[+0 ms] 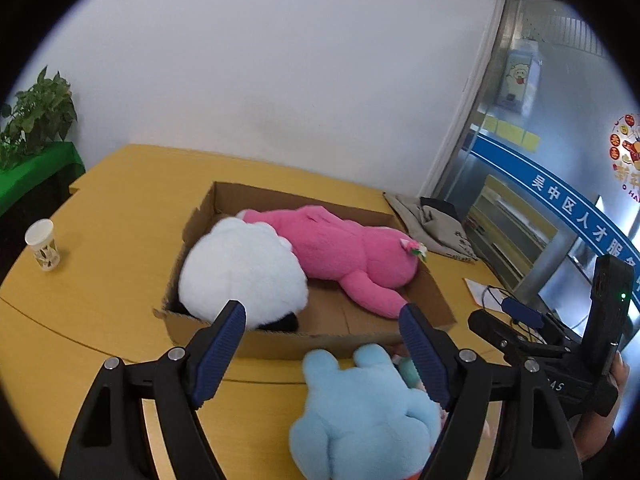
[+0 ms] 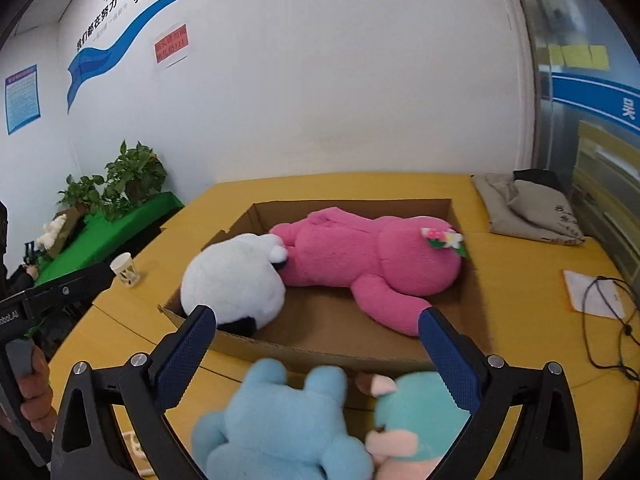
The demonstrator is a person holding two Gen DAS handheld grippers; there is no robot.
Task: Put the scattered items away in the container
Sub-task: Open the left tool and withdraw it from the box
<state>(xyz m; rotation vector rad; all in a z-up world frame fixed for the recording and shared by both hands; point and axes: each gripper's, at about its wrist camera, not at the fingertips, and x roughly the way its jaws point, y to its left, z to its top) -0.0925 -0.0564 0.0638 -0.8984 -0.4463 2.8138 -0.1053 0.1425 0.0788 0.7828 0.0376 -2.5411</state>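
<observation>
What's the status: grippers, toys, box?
Left gripper and right gripper open, empty. Pink toy and white toy in box. Blue toy, teal toy on table, outside.

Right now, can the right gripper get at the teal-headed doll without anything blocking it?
Probably yes. The right gripper is open, and the teal-headed doll lies just below its right finger, outside the cardboard box. Only the light blue plush crowds its left side.
</observation>
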